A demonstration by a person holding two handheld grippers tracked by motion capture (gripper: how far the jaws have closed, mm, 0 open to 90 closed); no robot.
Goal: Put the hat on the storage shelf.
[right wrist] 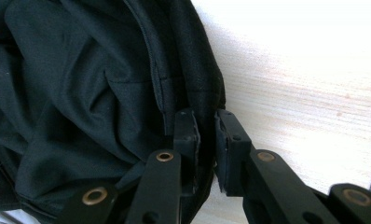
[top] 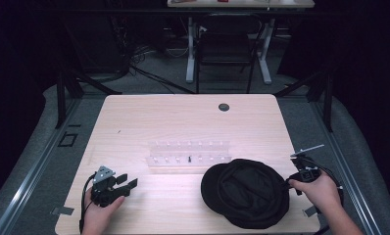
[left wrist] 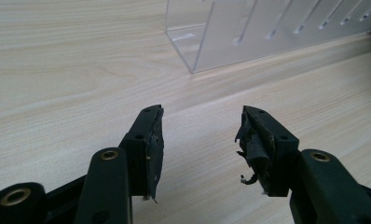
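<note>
The right gripper (right wrist: 206,116) has its fingers (right wrist: 187,130) a narrow slot apart and pressing on nothing. The left-hand finger in its own view lies against the rolled edge of the black hat (right wrist: 81,93), while pale wood shows past the other. So the hat is loose, not gripped, and the step in hand is judged to be handling that edge.

To do it well, the fingers need to part a little wider. They should then slide straight along the edge so that the seam band sits fully between the pads, not just under one tip. A bite on a single layer of soft cloth would likely slip or drag the lining out.

In the high view the hat (top: 247,193) lies opening-up on the near right of the wooden surface (top: 183,117), its crown slumped. It sits just in front of the clear slotted rack (top: 188,152). Any lift should come up gently and clear of that rack.

The left gripper (left wrist: 202,114) rests at the near left with its fingers released wide, nothing between them. It is well apart from the hat and free to steady the far edge.
</note>
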